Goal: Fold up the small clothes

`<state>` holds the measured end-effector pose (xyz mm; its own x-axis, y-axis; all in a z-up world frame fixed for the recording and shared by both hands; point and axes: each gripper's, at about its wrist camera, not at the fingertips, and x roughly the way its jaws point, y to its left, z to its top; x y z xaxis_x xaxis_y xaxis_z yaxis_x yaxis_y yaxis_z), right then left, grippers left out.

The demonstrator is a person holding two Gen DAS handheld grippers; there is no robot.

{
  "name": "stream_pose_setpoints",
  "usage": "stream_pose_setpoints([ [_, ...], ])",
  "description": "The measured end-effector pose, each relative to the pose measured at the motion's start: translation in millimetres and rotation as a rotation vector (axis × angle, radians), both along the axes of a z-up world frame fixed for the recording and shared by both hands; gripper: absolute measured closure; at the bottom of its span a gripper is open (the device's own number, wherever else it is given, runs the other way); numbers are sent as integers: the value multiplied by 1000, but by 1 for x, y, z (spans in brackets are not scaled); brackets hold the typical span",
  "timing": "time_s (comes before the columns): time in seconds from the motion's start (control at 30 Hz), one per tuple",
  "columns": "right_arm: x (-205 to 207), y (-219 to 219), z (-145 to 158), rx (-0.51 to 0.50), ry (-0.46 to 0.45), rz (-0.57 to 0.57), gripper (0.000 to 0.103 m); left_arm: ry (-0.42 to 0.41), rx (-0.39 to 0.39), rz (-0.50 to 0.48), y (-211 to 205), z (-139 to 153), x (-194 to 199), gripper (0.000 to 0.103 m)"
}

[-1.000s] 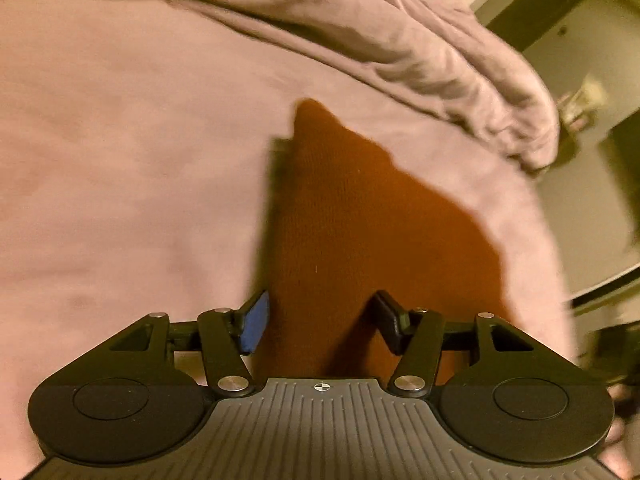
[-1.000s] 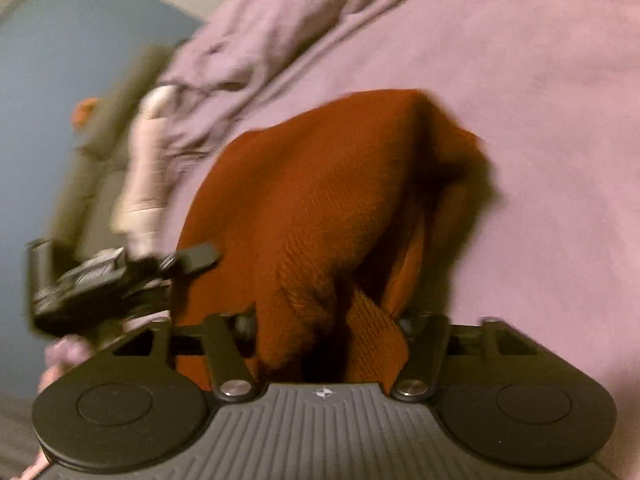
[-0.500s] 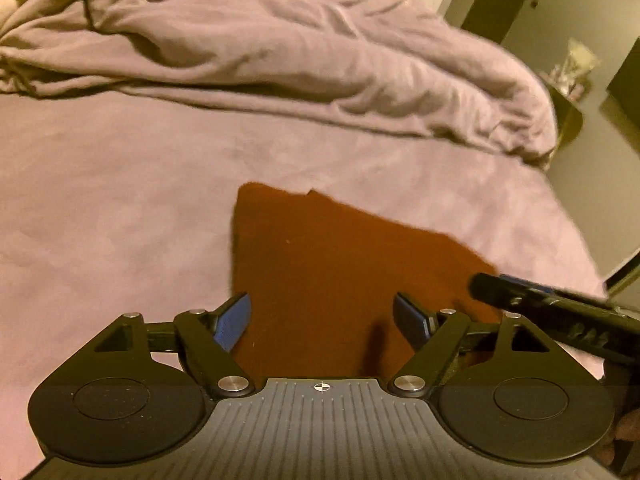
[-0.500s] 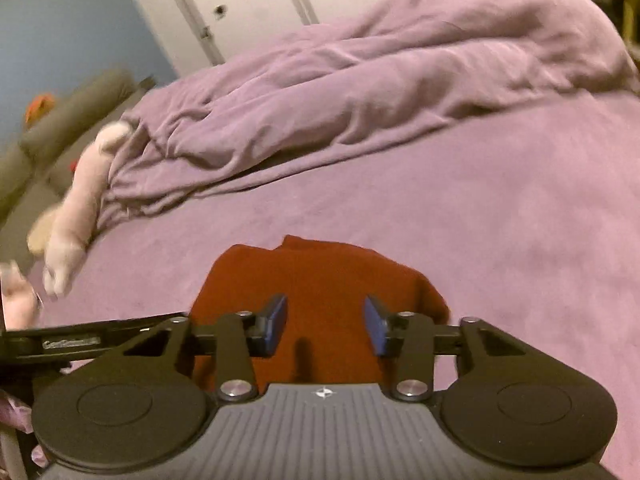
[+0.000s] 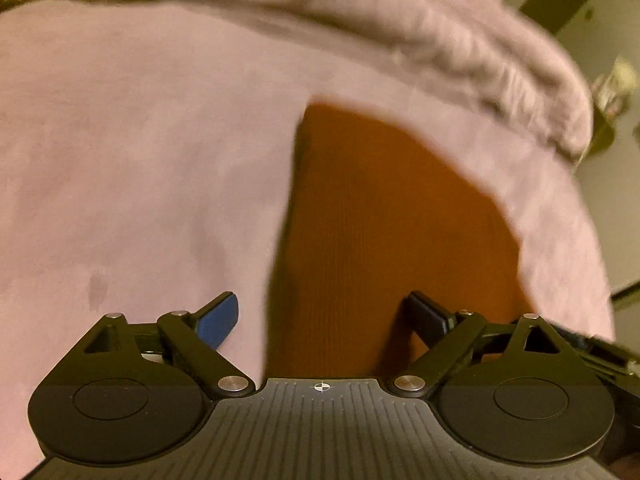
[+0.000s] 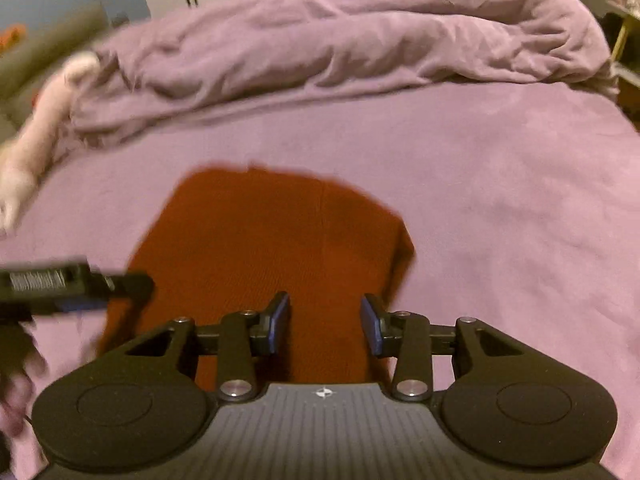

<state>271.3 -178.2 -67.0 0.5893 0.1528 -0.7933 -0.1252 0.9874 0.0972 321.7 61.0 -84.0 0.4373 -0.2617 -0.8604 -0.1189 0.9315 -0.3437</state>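
On the bed (image 6: 500, 208), the rust garment (image 6: 272, 240) now lies flat, released; left tongs (image 5: 324, 316) are opening, right tongs (image 6: 325, 322) stand apart, empty: fold done.

- Folded rust-red knit garment (image 6: 272, 240) lies flat on the purple bed (image 6: 500, 200).
- Right hand-held gripper (image 6: 325, 322) hovers above it, jaws apart, nothing gripped.
- Left hand-held gripper (image 6: 72, 284) enters at left.

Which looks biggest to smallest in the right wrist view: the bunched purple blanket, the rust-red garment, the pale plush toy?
1. bunched purple blanket
2. rust-red garment, though it lies nearer the camera, which enlarges it
3. pale plush toy, blurred and partly cut off at the edge
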Motion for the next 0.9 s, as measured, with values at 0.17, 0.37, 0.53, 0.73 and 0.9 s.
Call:
stream_pose_setpoints([
  [0.17,10,18,-17,-168,75,36,33,50,48,11,-11,-5,3,1],
  [0.37,-27,11,-2,-159,270,30,13,118,218,-122,-27,24,-32,1],
  [0.53,-71,24,-21,-227,464,106,4,233,317,-103,-25,25,-72,0],
  [0.73,-65,33,-27,-216,550,74,4,343,312,-109,-23,5,-78,0],
  [0.9,-53,38,-20,-207,531,56,4,332,293,-135,-28,8,-64,0],
])
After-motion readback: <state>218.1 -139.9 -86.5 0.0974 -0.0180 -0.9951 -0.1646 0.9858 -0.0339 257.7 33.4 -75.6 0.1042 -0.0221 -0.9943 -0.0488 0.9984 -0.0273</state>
